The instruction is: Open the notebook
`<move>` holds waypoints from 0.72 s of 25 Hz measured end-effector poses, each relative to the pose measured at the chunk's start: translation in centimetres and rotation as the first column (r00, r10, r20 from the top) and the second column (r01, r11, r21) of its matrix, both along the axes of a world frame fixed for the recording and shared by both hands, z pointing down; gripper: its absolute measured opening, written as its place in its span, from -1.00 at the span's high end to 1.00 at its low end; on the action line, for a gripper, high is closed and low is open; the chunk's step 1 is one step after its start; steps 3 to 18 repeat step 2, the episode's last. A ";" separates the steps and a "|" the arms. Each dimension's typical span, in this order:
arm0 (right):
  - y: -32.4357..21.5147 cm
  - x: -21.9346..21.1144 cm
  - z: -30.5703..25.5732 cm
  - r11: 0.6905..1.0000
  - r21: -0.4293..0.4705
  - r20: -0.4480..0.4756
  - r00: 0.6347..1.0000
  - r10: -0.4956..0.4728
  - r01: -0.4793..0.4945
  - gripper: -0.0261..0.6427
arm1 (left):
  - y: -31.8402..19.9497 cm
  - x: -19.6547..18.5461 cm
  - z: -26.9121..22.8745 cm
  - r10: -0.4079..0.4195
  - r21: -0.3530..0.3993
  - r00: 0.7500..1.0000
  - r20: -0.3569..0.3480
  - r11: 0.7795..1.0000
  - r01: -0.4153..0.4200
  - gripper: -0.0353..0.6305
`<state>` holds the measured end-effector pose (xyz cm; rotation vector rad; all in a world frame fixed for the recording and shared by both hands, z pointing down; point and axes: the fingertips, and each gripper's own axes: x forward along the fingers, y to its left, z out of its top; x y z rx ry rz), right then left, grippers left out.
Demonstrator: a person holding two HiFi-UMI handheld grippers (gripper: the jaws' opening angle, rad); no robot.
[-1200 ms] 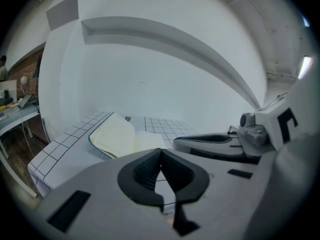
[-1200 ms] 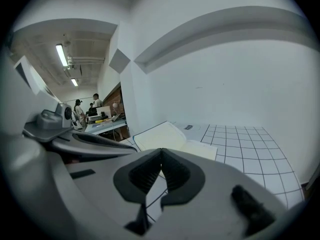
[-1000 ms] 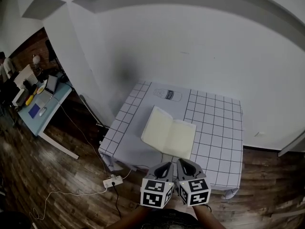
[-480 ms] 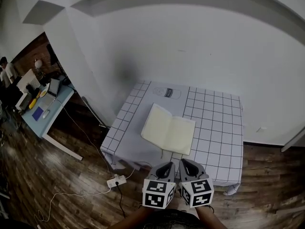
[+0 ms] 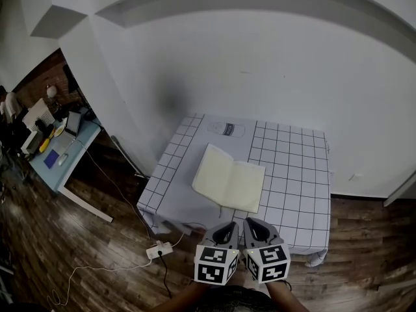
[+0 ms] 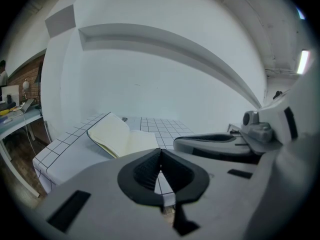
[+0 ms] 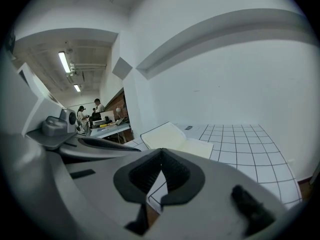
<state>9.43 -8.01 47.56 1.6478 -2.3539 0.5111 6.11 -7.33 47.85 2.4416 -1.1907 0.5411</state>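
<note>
Little has moved over the last second. The table and notebook sit a touch higher in the head view, which reads as the camera shifting, while both grippers keep their place at the bottom edge. The left gripper has its jaws pressed together on nothing, and the right gripper likewise. They sit side by side, pointing toward the table and short of its near edge.

Beyond them the notebook lies near the middle of the checked cloth, already spread open with blank cream pages up. Its left page stands tilted rather than flat. Behind it a printed mark sits on the cloth, too small to read.

I judge the task finished: the notebook is open and both grippers are well apart from it. At far left stands a cluttered desk.
</note>
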 end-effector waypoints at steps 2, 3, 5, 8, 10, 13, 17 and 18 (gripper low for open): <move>0.1 -0.1 0.1 1.000 0.000 -0.001 1.000 0.000 0.000 0.89 | 0.0 -0.1 0.0 0.000 0.001 1.000 0.000 1.000 0.000 0.86; 0.1 -0.1 0.1 1.000 0.000 -0.001 1.000 0.000 0.000 0.89 | 0.0 -0.1 0.0 0.000 0.001 1.000 0.000 1.000 0.000 0.86; 0.1 -0.1 0.1 1.000 0.000 -0.001 1.000 0.000 0.000 0.89 | 0.0 -0.1 0.0 0.000 0.001 1.000 0.000 1.000 0.000 0.86; 0.1 -0.1 0.1 1.000 0.000 -0.001 1.000 0.000 0.000 0.89 | 0.0 -0.1 0.0 0.000 0.001 1.000 0.000 1.000 0.000 0.86; 0.1 -0.1 0.1 1.000 0.000 -0.001 1.000 0.000 0.000 0.89 | 0.0 -0.1 0.0 0.000 0.001 1.000 0.000 1.000 0.000 0.86; 0.1 -0.1 0.1 1.000 0.000 -0.001 1.000 0.000 0.000 0.89 | 0.0 -0.1 0.0 0.000 0.001 1.000 0.000 1.000 0.000 0.86; 0.1 -0.1 0.1 1.000 0.000 -0.001 1.000 0.000 0.000 0.89 | 0.0 -0.1 0.0 0.000 0.001 1.000 0.000 1.000 0.000 0.86; 0.1 -0.1 0.1 1.000 0.000 -0.001 1.000 0.000 0.000 0.89 | 0.0 -0.1 0.0 0.000 0.001 1.000 0.000 1.000 0.000 0.86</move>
